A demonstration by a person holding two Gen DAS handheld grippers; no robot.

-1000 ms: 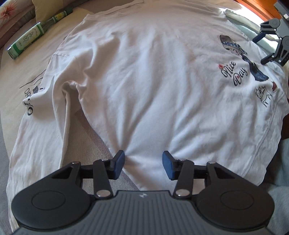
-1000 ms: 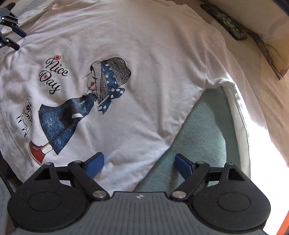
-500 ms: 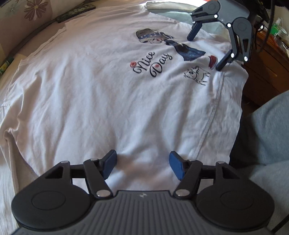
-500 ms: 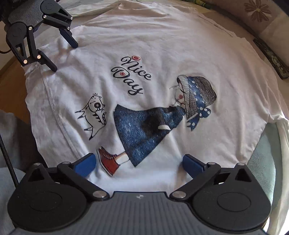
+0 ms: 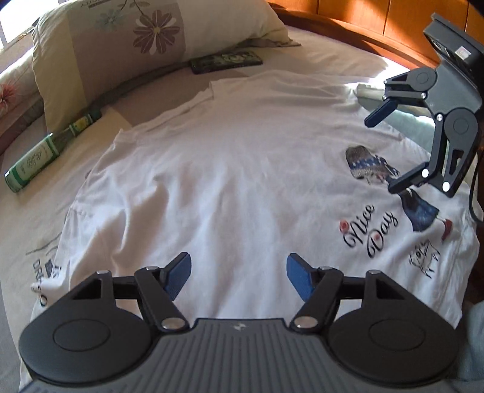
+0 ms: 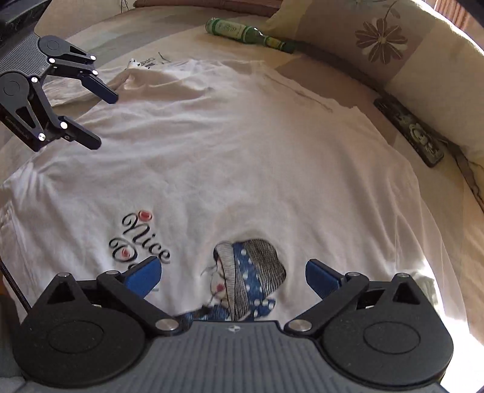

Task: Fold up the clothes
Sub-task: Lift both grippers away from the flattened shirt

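A white T-shirt (image 5: pixel 230 181) lies spread flat on the bed, print side up, with "Nice Day" lettering (image 5: pixel 366 232) and a girl in a blue dress. It also fills the right wrist view (image 6: pixel 242 169). My left gripper (image 5: pixel 239 276) is open and empty, just above the shirt's near hem. My right gripper (image 6: pixel 233 278) is open and empty over the printed girl's head (image 6: pixel 251 269). Each gripper shows in the other's view: the right one (image 5: pixel 384 151) hovers over the print, the left one (image 6: pixel 99 119) over the shirt's left side.
A green bottle (image 5: pixel 48 151) lies on the bed left of the shirt and also shows in the right wrist view (image 6: pixel 248 31). A dark remote-like case (image 5: pixel 227 62) lies by the flowered pillow (image 5: pixel 145 36). A wooden bed frame (image 5: pixel 378 27) runs along the right. A second printed white cloth (image 5: pixel 45 281) lies at the left.
Both grippers have swung back to face the pillow end of the bed, tilting up. Both stay open and empty. The shirt has not moved.
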